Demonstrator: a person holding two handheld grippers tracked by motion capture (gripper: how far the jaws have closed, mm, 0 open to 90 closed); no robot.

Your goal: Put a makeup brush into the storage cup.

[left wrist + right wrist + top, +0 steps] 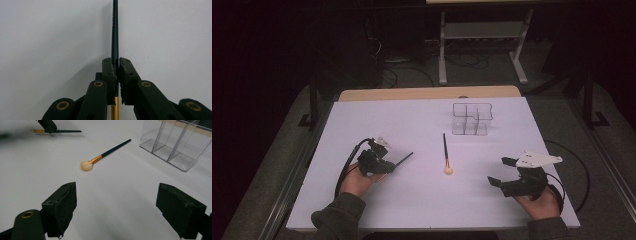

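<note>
Left claw point(117, 65) pinching dark brush handle point(115, 30), right claw point(116, 210) spread, second brush point(105, 155) well ahead.

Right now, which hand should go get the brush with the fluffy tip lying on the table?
The right, probably. The right gripper has open, empty jaws facing the fluffy-tipped brush, with bare table between. The left gripper is already shut on another brush, so it is busy.
</note>
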